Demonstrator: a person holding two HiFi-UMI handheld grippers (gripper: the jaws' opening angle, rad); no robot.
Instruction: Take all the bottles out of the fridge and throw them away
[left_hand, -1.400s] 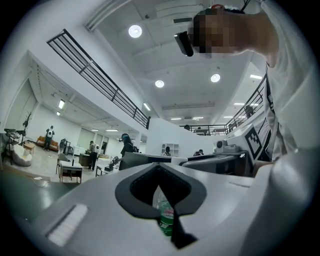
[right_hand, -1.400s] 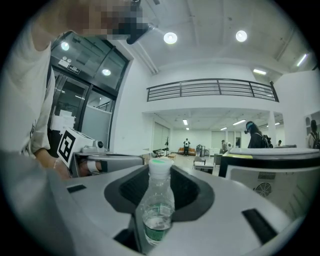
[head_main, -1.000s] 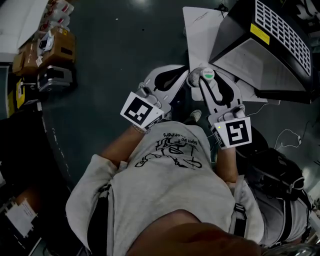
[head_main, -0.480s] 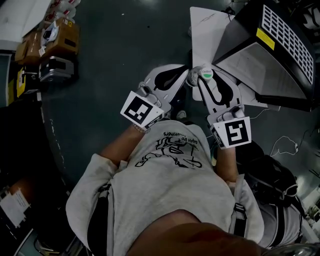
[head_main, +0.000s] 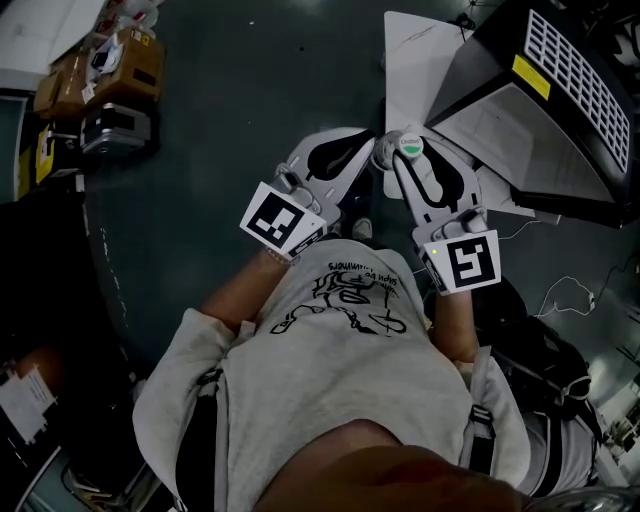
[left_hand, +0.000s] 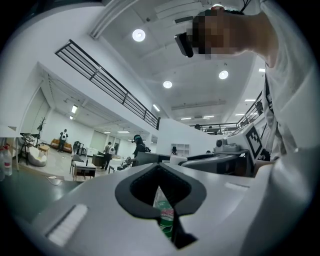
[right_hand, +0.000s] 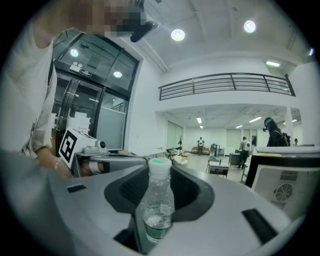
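Note:
In the head view both grippers are held out in front of the person's chest, tips close together. My right gripper (head_main: 409, 152) is shut on a clear plastic bottle (head_main: 411, 147) with a green-topped white cap. In the right gripper view that bottle (right_hand: 158, 205) stands upright between the jaws, a little water in it. My left gripper (head_main: 370, 152) points toward the right one. A second clear bottle (left_hand: 165, 216) with a green label sits pinched in the narrow gap of its jaws. A grey rounded part of this bottle (head_main: 384, 153) shows beside the cap.
A black appliance with a white grille (head_main: 565, 70) and a white panel (head_main: 415, 60) stands ahead on the right. Cardboard boxes (head_main: 100, 75) lie at the upper left. A dark bag (head_main: 545, 350) and cables (head_main: 572, 290) are on the floor at right.
Both grippers keep their places and their bottles. The view has drifted a little, and the shoe seen below the grippers has shifted left.

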